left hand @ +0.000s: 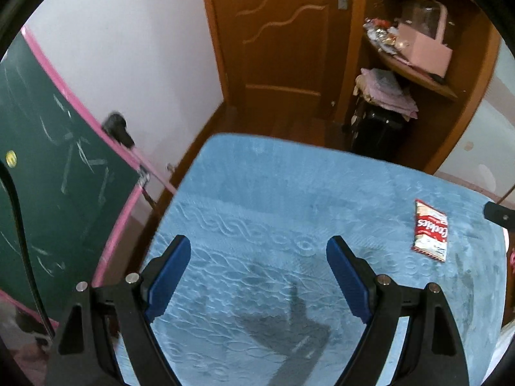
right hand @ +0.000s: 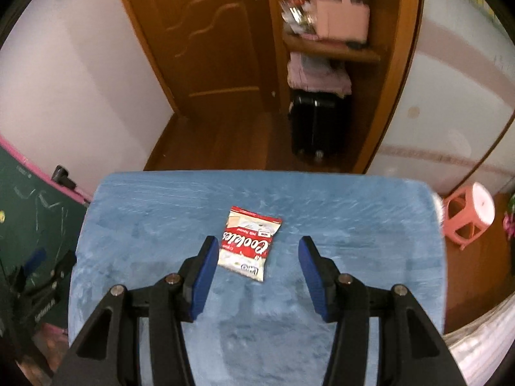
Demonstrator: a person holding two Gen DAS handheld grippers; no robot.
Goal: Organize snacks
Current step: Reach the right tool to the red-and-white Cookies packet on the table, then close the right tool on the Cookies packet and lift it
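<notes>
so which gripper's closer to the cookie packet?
Right. The right gripper has the cookie packet straight ahead, its near end between the open jaws. The left gripper is open over bare blue cover, packet off to its right.

Right gripper [right hand: 254, 254] is seen above a blue quilted surface [right hand: 354, 218], jaws apart, nothing pinched. A red-and-white cookie packet [right hand: 249, 243] is laid flat ahead, between the blue pads [right hand: 202, 276] but untouched. Wooden door [right hand: 199, 41], black suitcase [right hand: 317, 122] and pink stool [right hand: 468, 217] are seen behind.
</notes>
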